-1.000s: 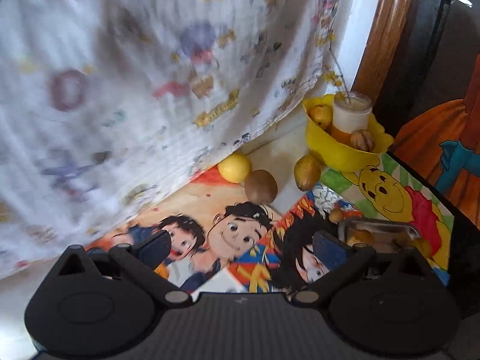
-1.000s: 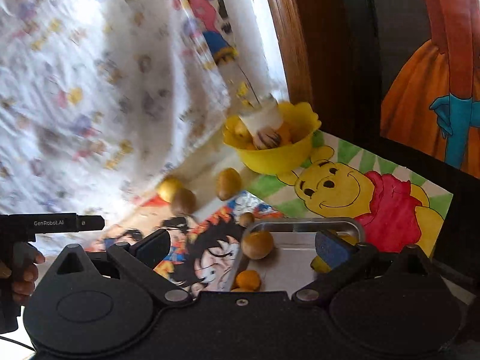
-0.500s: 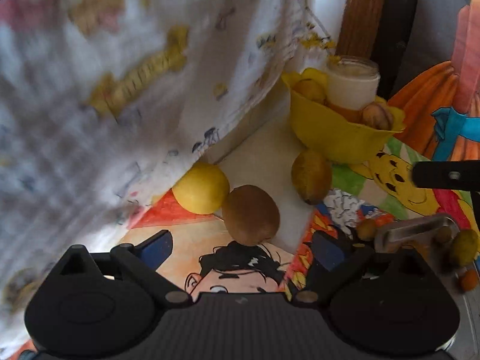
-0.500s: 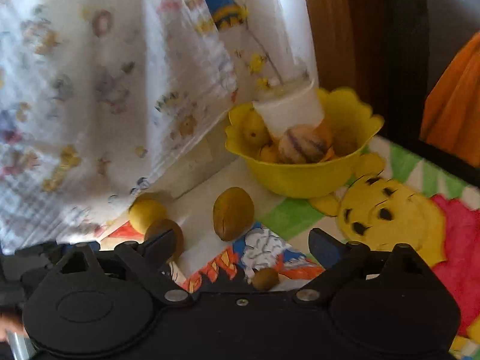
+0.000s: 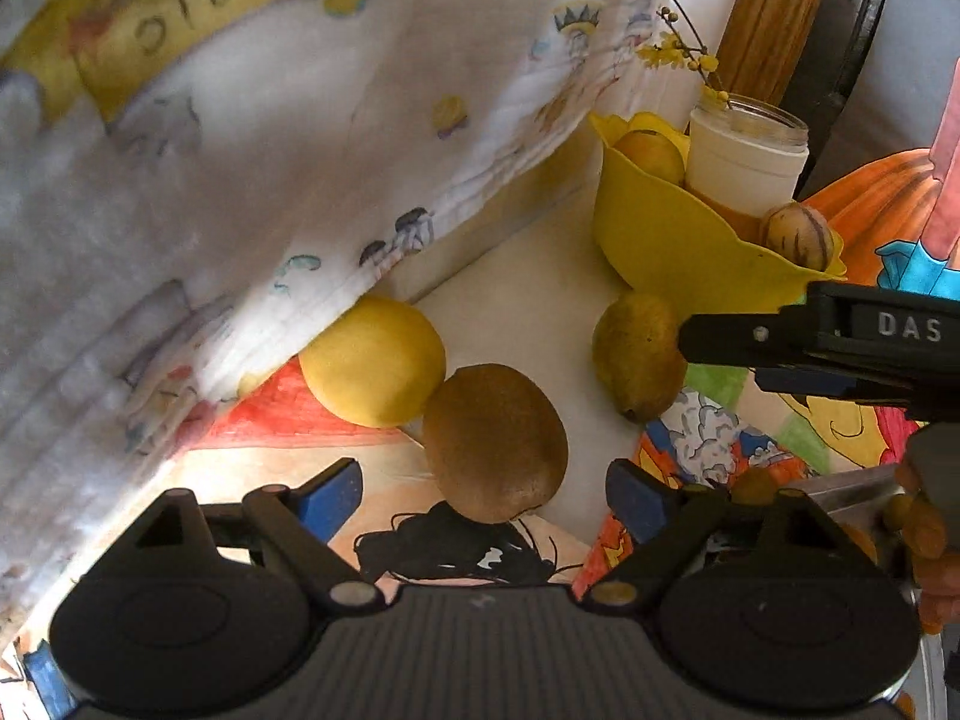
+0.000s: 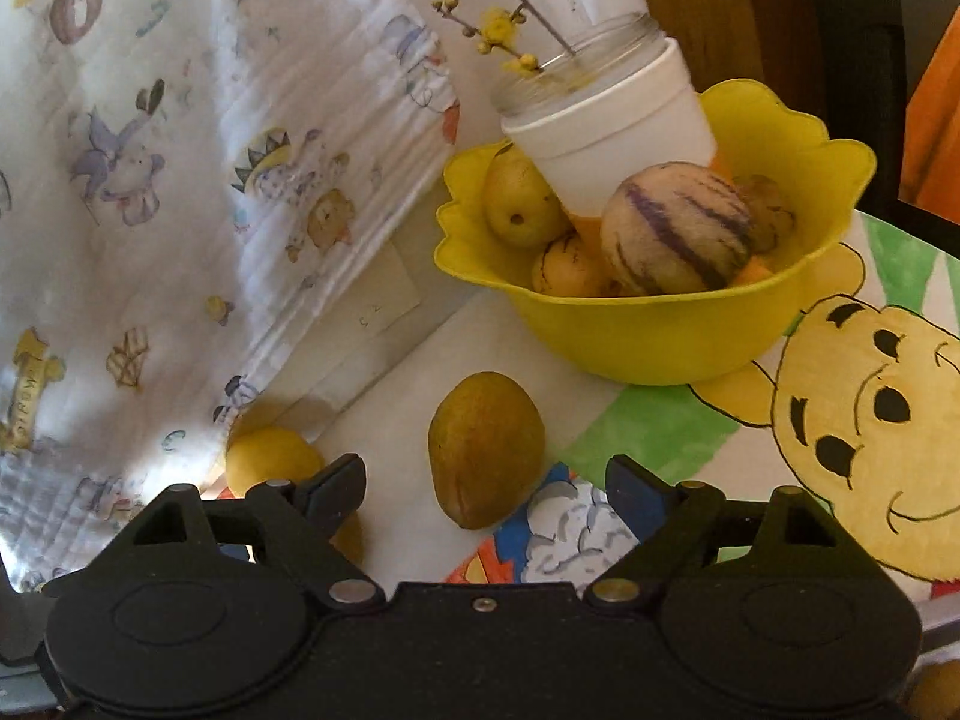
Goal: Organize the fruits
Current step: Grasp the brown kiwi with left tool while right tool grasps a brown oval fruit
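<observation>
In the left wrist view a brown kiwi point(image 5: 495, 441) lies on the cartoon mat, touching a yellow lemon point(image 5: 373, 360) behind it. My left gripper point(image 5: 483, 492) is open, its jaws on either side of the kiwi's near end. A greenish-yellow fruit point(image 5: 636, 354) lies to the right, also in the right wrist view point(image 6: 486, 450). My right gripper point(image 6: 486, 489) is open and empty, with that fruit between its jaws. A yellow bowl point(image 6: 660, 330) behind holds several fruits, one striped point(image 6: 675, 228), and a white jar point(image 6: 606, 120).
A printed white cloth point(image 5: 240, 150) hangs at the left over the lemon's edge. A wooden post point(image 5: 768, 18) stands behind the bowl. A metal tray point(image 5: 864, 486) with small fruits sits at the right. The right gripper's finger point(image 5: 780, 342) crosses the left wrist view.
Both grippers have moved forward and closer to the table. The kiwi now sits between the left jaws and the greenish-yellow fruit between the right jaws. The tray has left the right wrist view.
</observation>
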The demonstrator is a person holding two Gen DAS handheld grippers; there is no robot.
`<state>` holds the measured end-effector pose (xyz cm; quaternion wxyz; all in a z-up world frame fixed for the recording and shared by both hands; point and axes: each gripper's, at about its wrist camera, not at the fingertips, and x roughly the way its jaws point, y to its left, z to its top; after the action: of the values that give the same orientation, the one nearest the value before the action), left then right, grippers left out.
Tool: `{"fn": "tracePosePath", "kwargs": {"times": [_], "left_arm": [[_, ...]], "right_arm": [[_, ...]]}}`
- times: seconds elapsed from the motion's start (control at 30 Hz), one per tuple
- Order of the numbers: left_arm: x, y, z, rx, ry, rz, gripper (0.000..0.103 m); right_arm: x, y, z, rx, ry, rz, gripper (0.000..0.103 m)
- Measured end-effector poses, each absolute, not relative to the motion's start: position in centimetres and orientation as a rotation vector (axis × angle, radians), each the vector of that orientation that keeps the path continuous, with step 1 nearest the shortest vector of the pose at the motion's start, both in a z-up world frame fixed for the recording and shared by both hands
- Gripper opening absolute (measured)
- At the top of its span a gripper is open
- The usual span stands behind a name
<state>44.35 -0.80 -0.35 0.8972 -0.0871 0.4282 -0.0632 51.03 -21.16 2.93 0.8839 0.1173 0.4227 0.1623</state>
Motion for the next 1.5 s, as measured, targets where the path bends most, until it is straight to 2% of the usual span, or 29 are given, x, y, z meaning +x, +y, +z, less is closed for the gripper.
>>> {"fn": "tracePosePath", "kwargs": {"times": [0.47, 0.7, 1.17, 1.5], "left_arm": [[45.1, -0.5, -0.7, -0.233, 0.882, -0.112, 0.081], [45.4, -0.4, -1.1, -0.287, 0.898, -0.108, 0.071], [45.9, -0.1, -1.7, -0.376, 0.912, -0.095, 0.067], [46.8, -0.2, -1.7, -0.416, 0.914, -0.060, 0.066]], "right_arm": [[53.3, -20.1, 1.4, 0.295, 0.898, 0.315, 0.077], [54.1, -19.5, 0.6, 0.302, 0.909, 0.302, 0.071], [54.6, -19.1, -0.7, 0.297, 0.925, 0.290, 0.059], [54.4, -19.3, -0.9, 0.316, 0.917, 0.297, 0.057]]}}
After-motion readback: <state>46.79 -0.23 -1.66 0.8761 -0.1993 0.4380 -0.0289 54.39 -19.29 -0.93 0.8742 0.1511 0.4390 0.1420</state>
